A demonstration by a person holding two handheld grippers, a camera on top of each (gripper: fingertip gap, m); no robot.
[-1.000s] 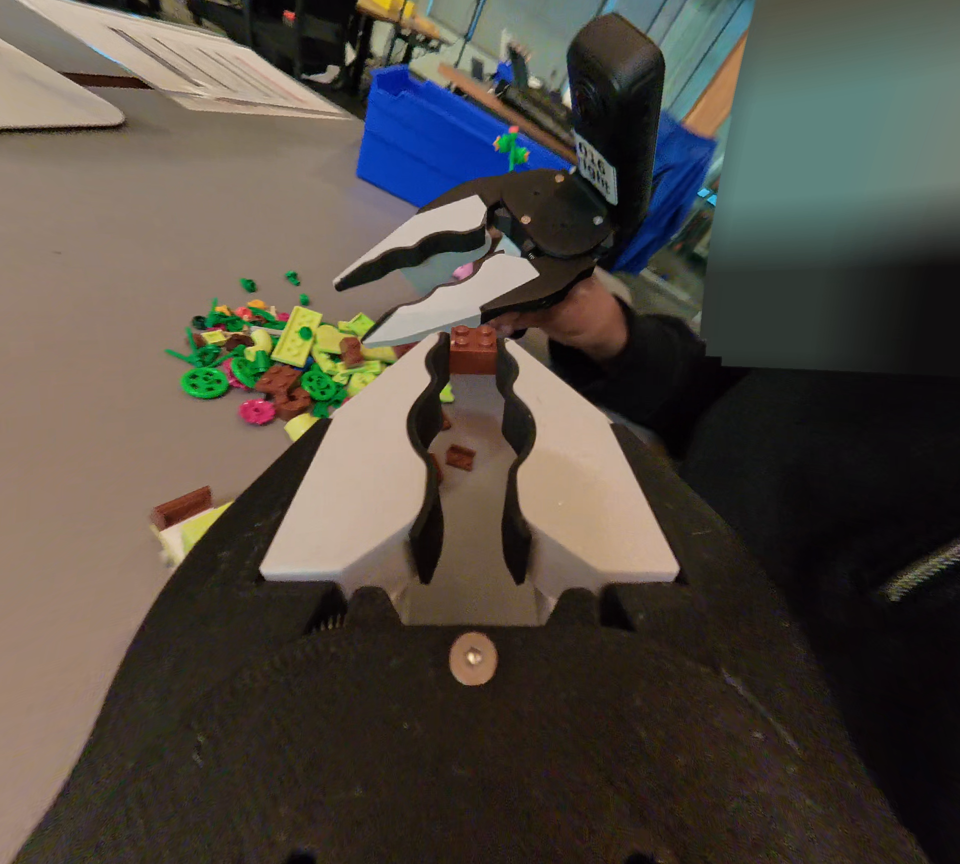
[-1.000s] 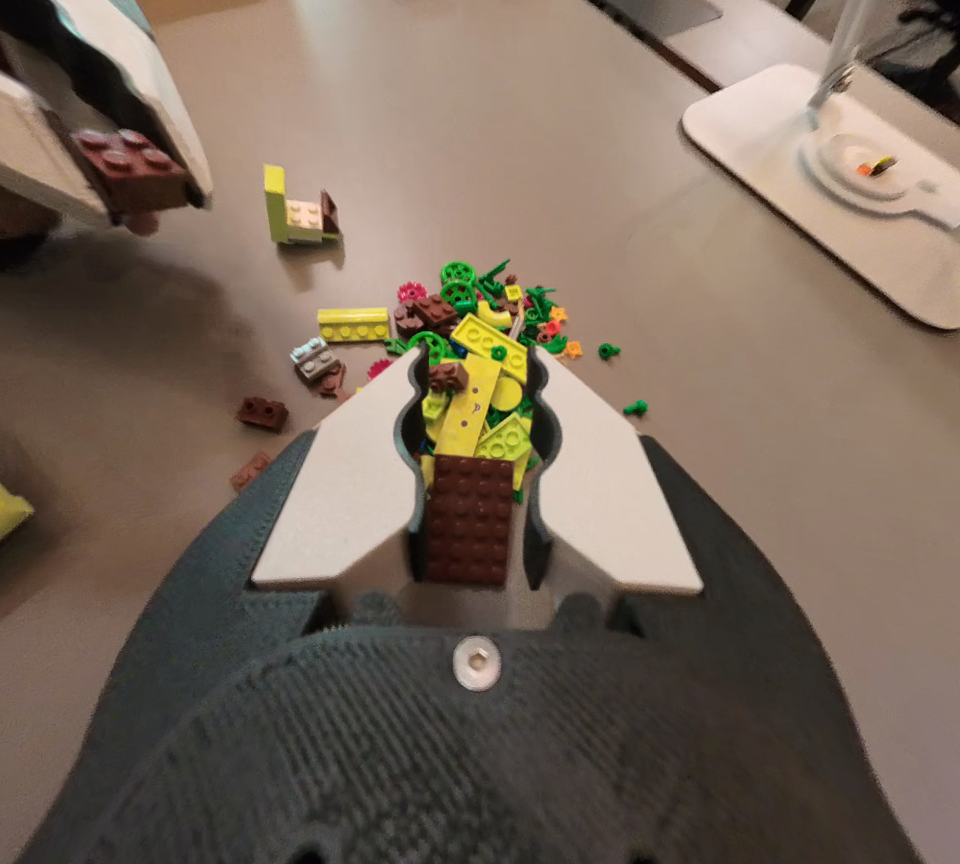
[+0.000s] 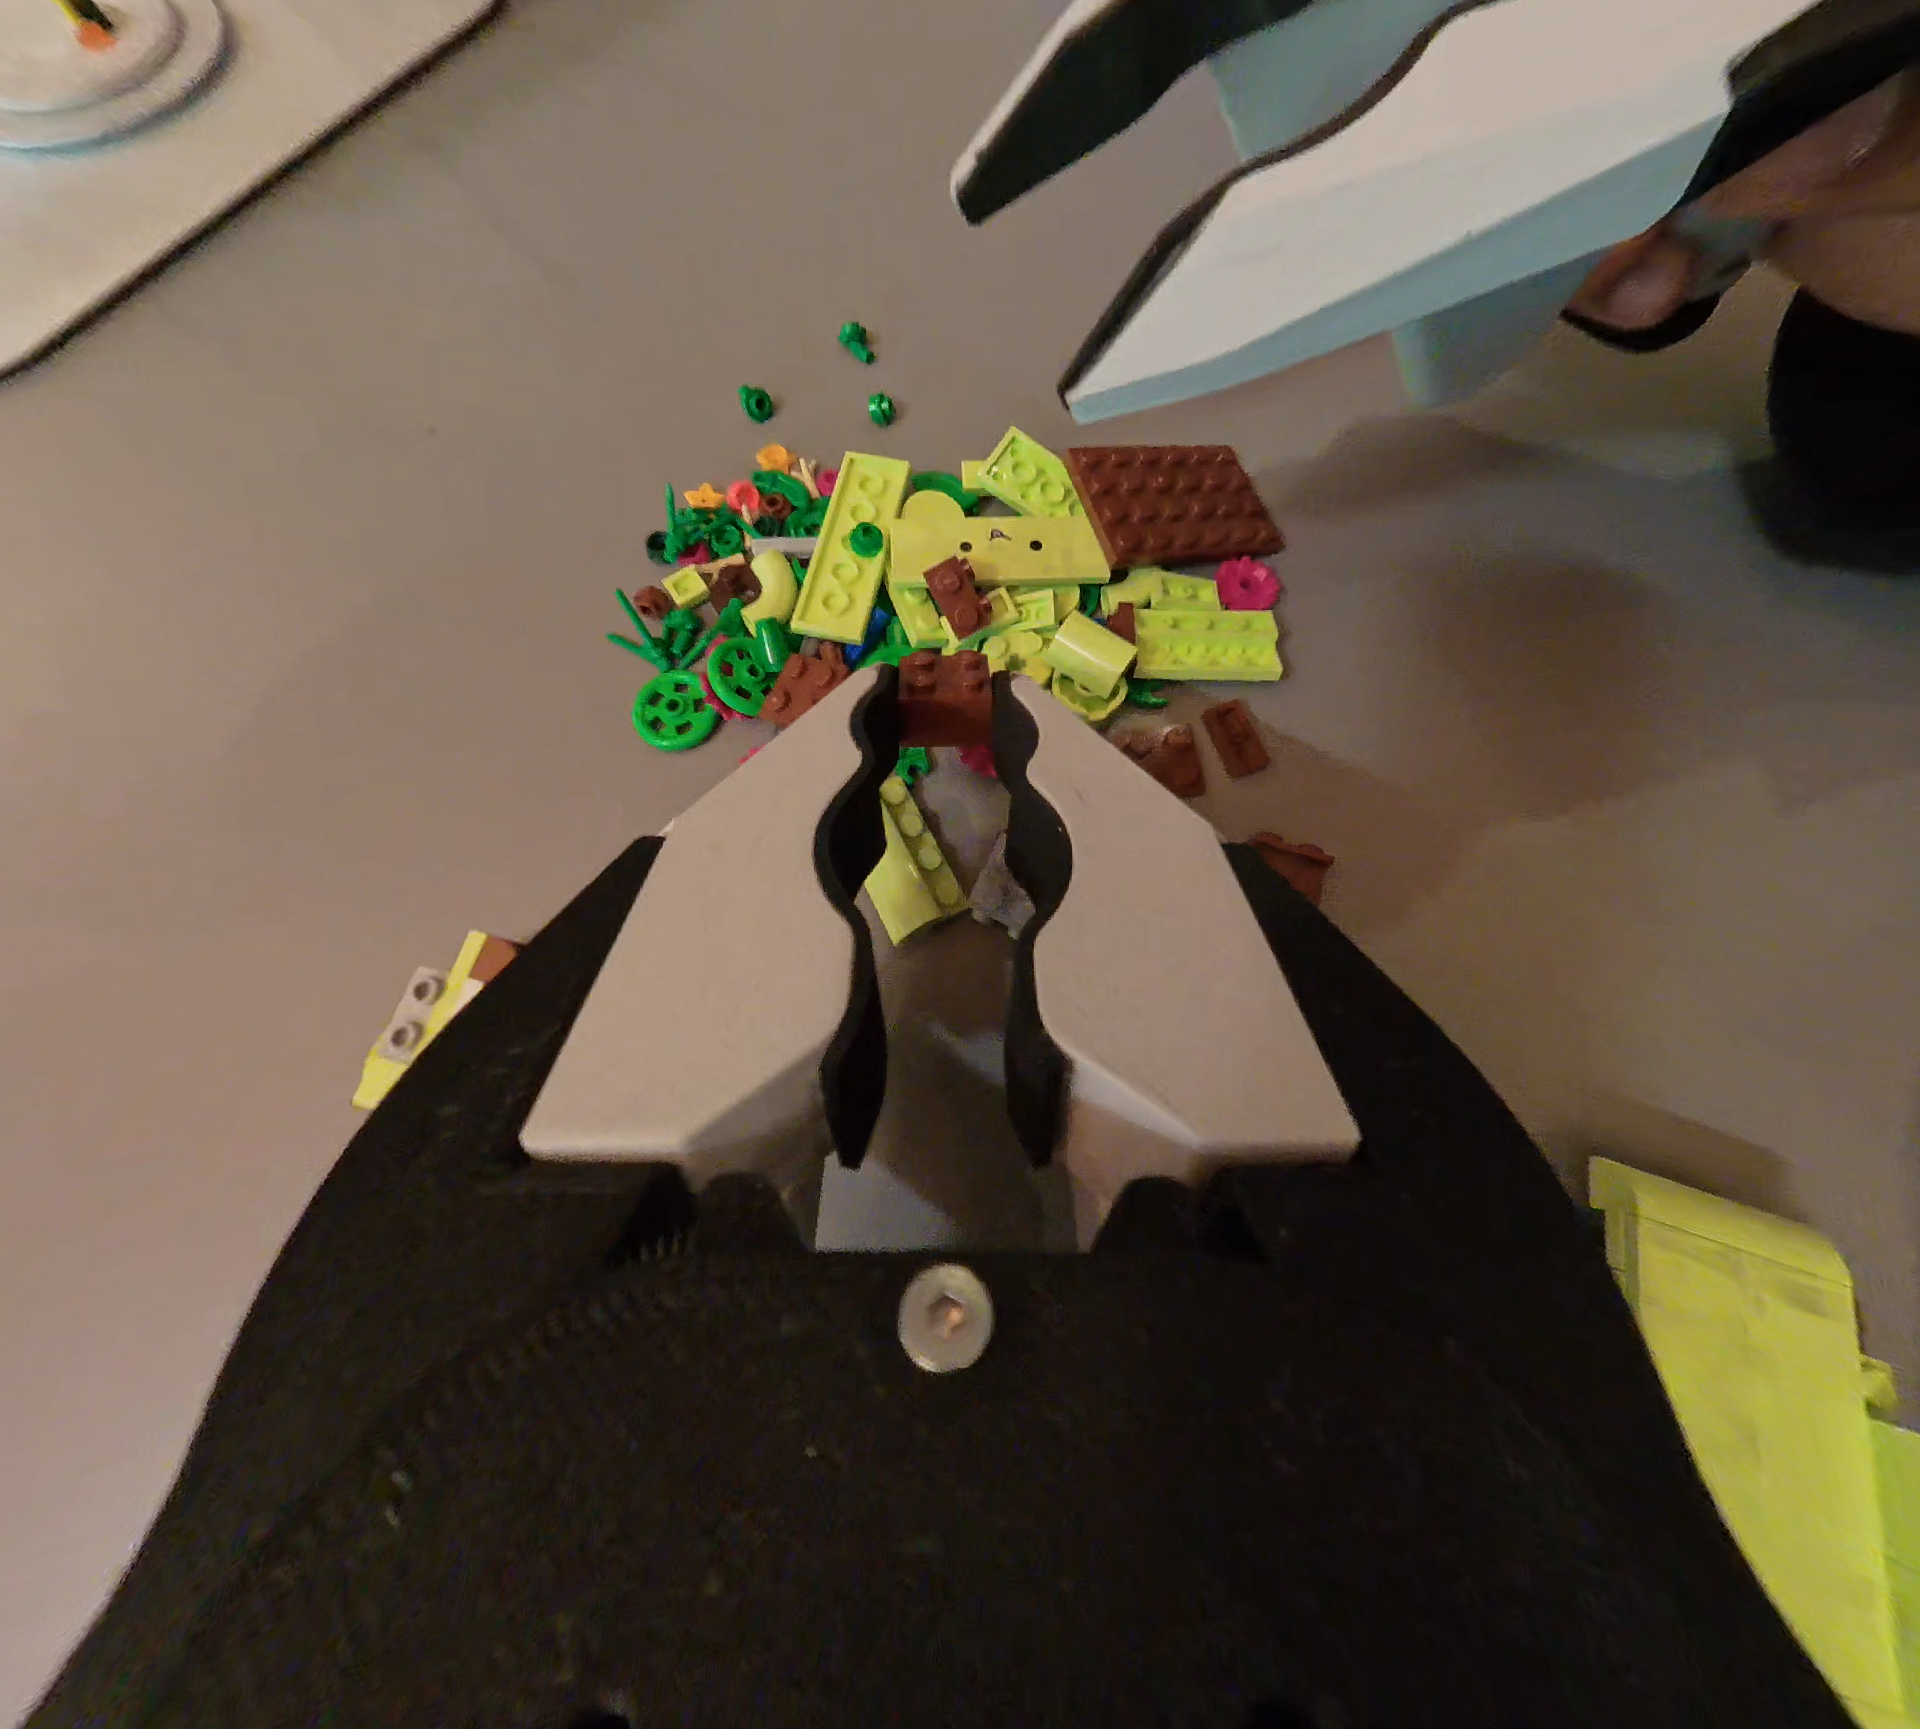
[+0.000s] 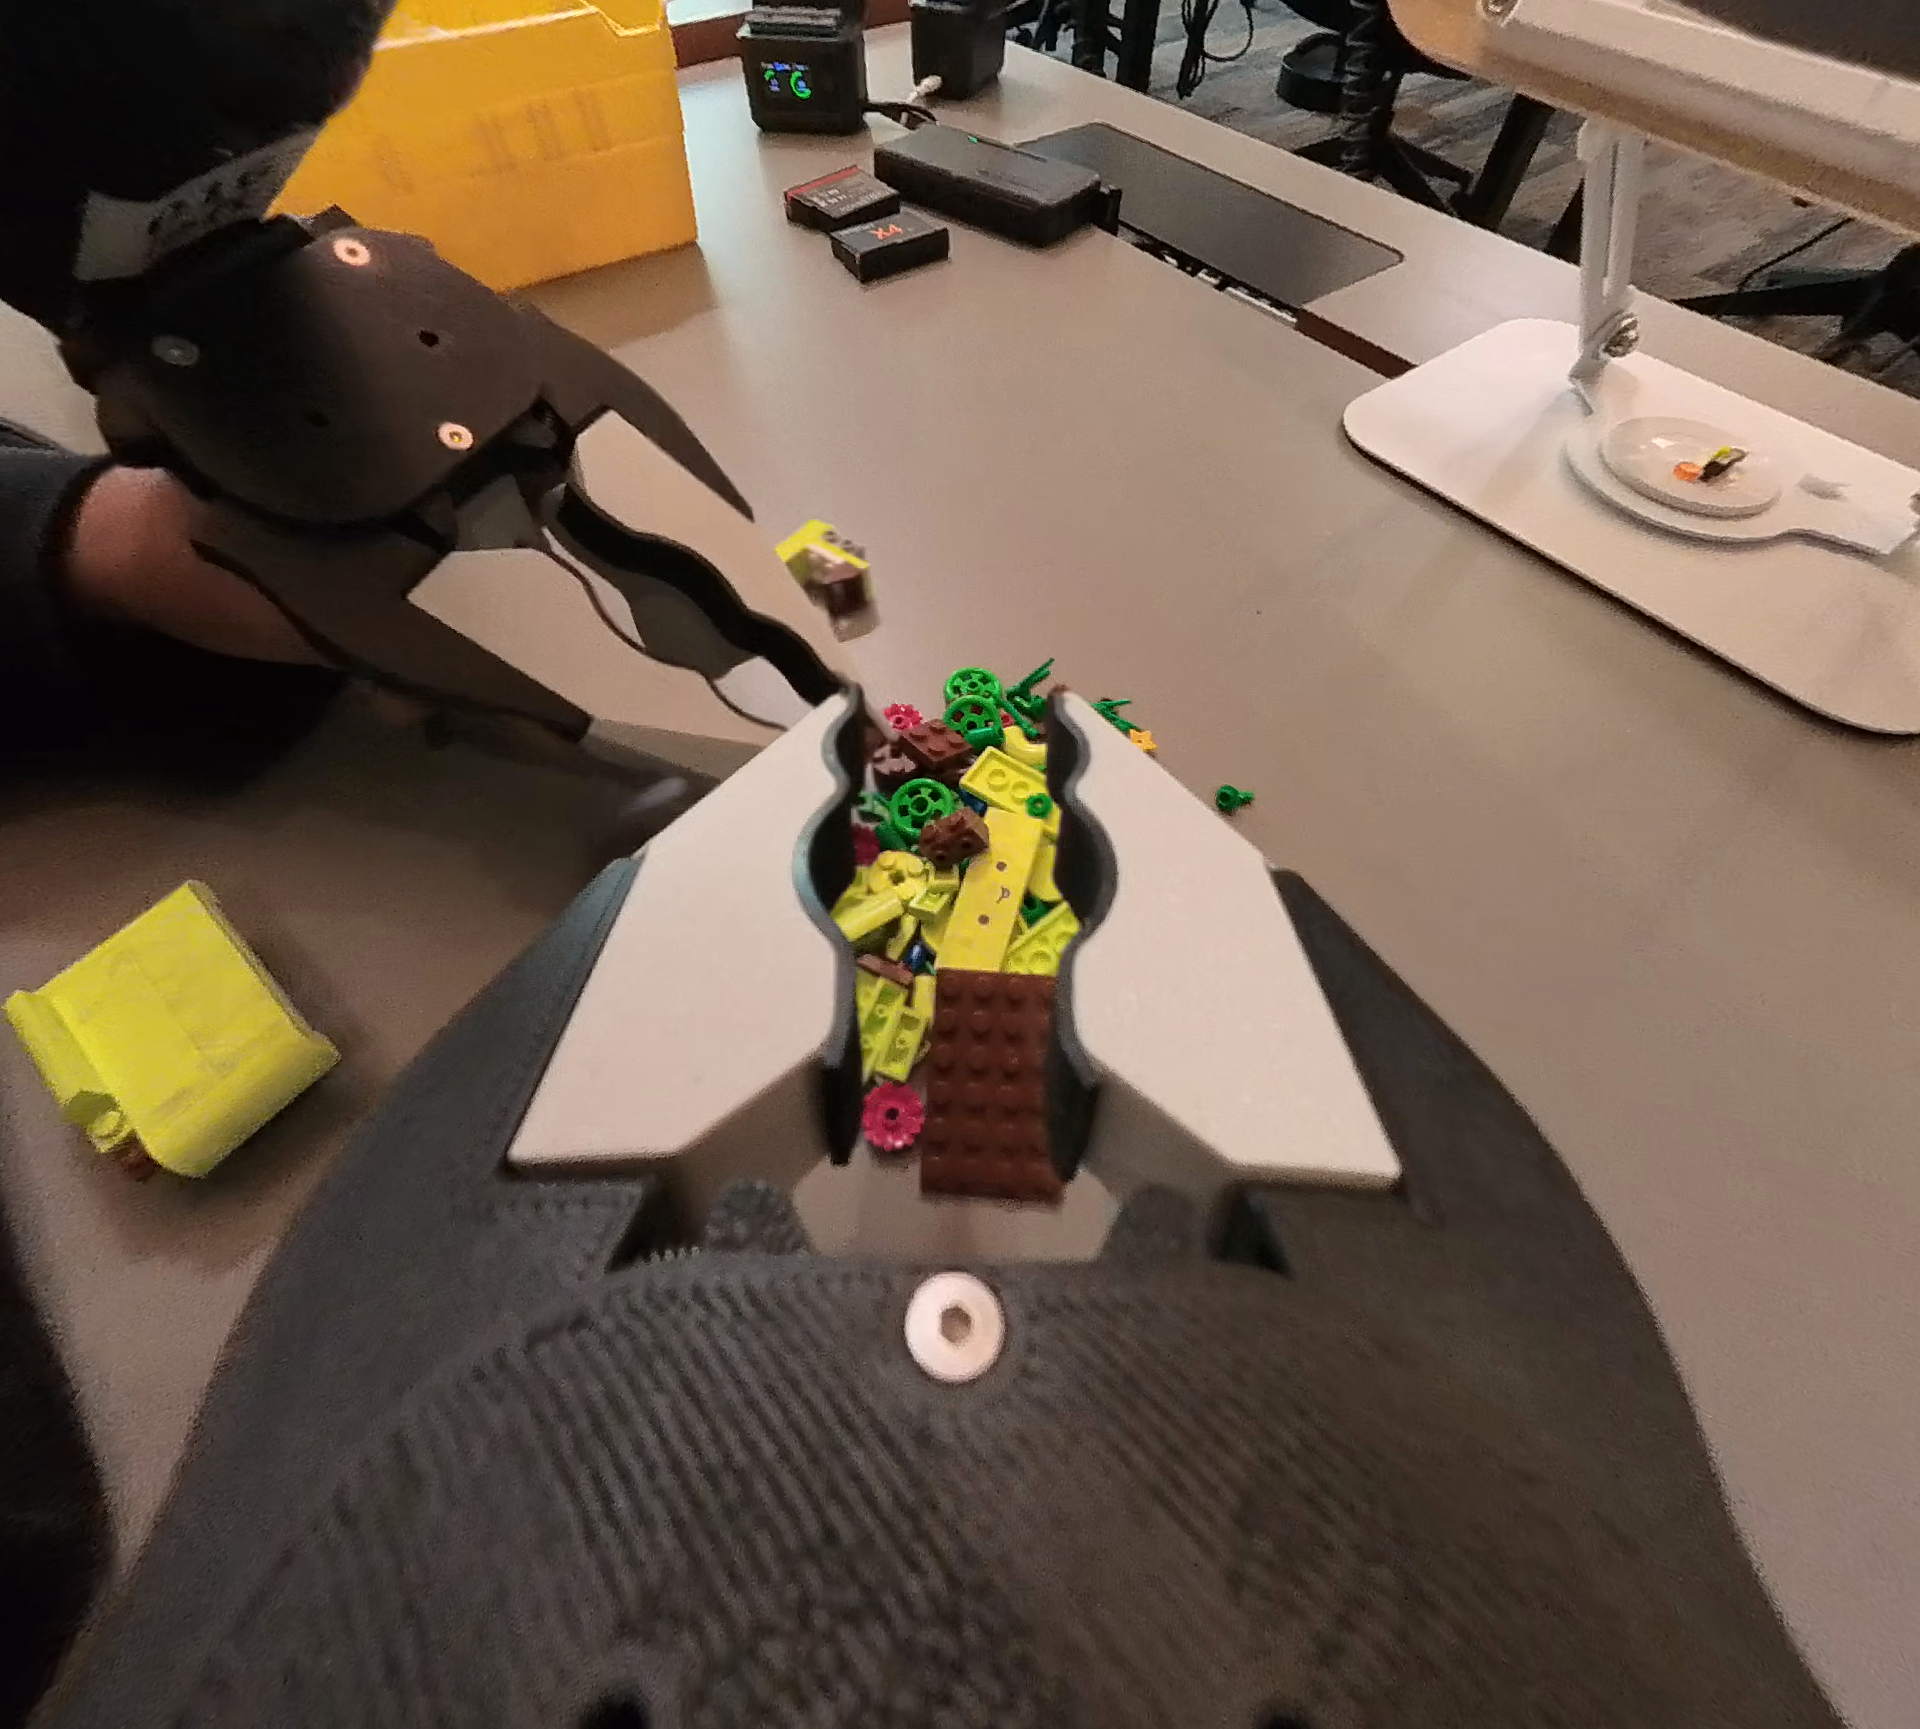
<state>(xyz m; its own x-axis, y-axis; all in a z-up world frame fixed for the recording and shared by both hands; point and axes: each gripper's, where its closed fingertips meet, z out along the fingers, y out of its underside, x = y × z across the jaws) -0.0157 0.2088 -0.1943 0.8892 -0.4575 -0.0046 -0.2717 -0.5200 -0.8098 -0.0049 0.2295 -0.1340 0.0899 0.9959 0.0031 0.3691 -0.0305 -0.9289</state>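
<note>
Nearest in the left wrist view: left gripper (image 3: pixel 940 700), black ribbed plastic body, pale grey wedge fingers with wavy black inner pads, tips pinched on a small dark brown studded brick (image 3: pixel 943 692), lifted just above the near edge of a heap of toy bricks (image 3: pixel 935 578) on a smooth grey table (image 3: pixel 364 640). Between the fingers, lower down, a lime plate with a row of studs (image 3: pixel 914 853) and a crumpled greyish scrap. In the heap: glossy lime plates and curved slopes, green spoked wheels (image 3: pixel 675 710), thin green stems, pink flower pieces, small brown bricks. At the heap's far right edge, a flat brown studded plate (image 3: pixel 1174 503), lying on the table. Off to the near right, a lime ribbed block (image 3: pixel 1766 1367), blurred. Upper right, right gripper (image 3: pixel 1023 297), fingers spread apart and bare, hovering over the heap. Toward the table's far left corner, a white rounded lamp base (image 3: pixel 260 69). From the right wrist view: right gripper (image 4: pixel 951 708), jaws parted with nothing between them, heap and brown studded plate (image 4: pixel 992 1082) seen through the gap on the table below. Left of it, left gripper (image 4: pixel 831 692), tips hidden behind the right finger. Just beyond, a small lime-and-brown assembly (image 4: pixel 831 567). Farther back, a yellow plastic bin (image 4: pixel 520 110), black boxes, and a white lamp arm.
</note>
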